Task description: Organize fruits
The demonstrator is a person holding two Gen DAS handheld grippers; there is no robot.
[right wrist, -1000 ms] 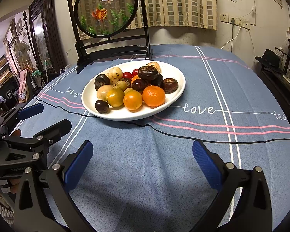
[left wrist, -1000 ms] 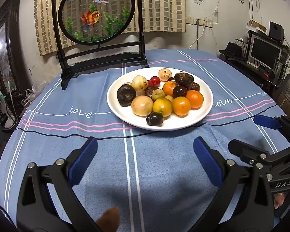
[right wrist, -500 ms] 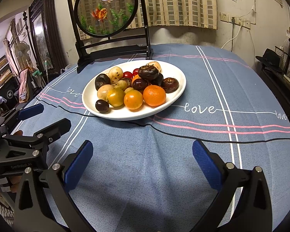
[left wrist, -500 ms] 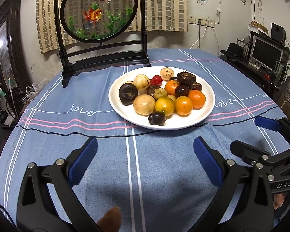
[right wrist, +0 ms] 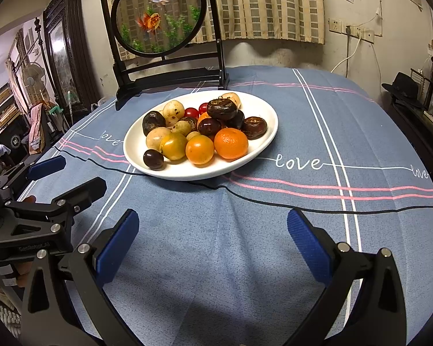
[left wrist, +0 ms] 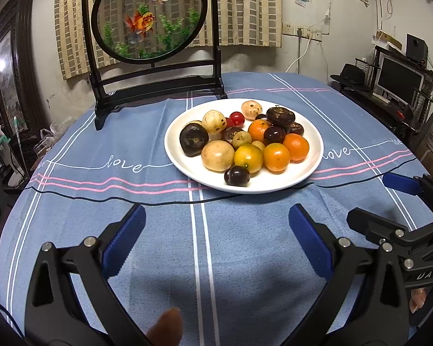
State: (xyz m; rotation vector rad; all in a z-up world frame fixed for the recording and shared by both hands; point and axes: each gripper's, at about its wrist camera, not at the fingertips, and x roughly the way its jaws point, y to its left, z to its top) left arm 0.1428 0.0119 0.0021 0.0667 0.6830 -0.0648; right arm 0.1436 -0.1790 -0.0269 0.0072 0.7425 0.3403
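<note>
A white plate [left wrist: 309, 170] on the blue tablecloth holds a heap of mixed fruits: oranges [left wrist: 296, 147], yellow and tan round fruits [left wrist: 218, 155], dark brown ones [left wrist: 194, 139], a dark plum [left wrist: 236, 176] at the front rim and red cherry tomatoes [left wrist: 236, 118]. The plate also shows in the right wrist view [right wrist: 270, 132]. My left gripper [left wrist: 216, 230] is open and empty, hovering above the cloth short of the plate. My right gripper [right wrist: 212, 233] is open and empty, also short of the plate. Each gripper shows in the other's view, the right [left wrist: 401, 201] and the left [right wrist: 63, 178].
A black-framed round goldfish screen [left wrist: 150, 14] stands on the table behind the plate. The round table [left wrist: 72, 201] drops off at its edges. A desk with a monitor [left wrist: 398, 82] is at the right, dark furniture [right wrist: 63, 49] at the left.
The left gripper view has shifted slightly left, so the plate sits a little further right in it. The right gripper has barely moved. Both stay open.
</note>
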